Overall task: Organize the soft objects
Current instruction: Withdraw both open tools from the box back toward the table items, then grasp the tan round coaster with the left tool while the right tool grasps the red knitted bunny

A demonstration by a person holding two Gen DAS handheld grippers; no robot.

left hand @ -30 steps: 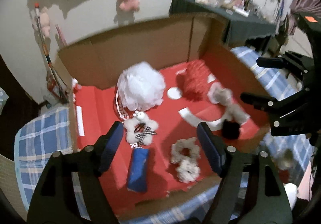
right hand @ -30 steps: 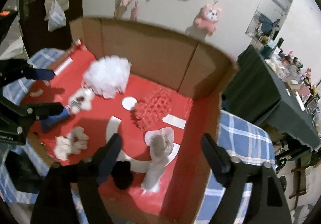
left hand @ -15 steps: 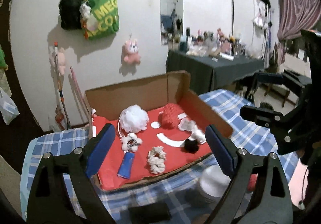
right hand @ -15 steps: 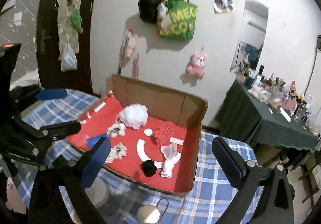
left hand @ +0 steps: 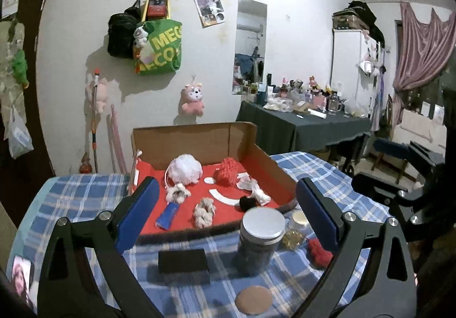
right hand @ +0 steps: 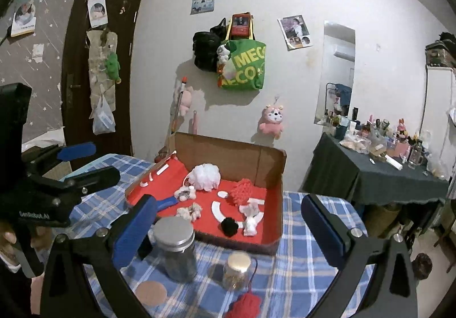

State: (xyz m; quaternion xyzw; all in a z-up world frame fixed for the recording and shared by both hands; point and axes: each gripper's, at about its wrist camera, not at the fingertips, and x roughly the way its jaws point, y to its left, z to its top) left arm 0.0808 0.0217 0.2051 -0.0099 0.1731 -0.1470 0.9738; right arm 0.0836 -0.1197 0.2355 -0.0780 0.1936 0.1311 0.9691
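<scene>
Soft items, white mesh pouf and red knitted ball among them, sit in the far red-lined cardboard box; left gripper and right gripper hover wide, empty, probably done.

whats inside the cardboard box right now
On the red lining of the cardboard box lie a white mesh pouf, red knit piece, black pom-pom, beige scrunchie, blue item and small plush. The near wall hides the floor strip behind it.

Box: my brown corrugated cardboard tray, matt red paper lining.
Jar: dark glass jar, smooth brushed-metal lid.
Cover: blue plaid woven cloth.
</scene>
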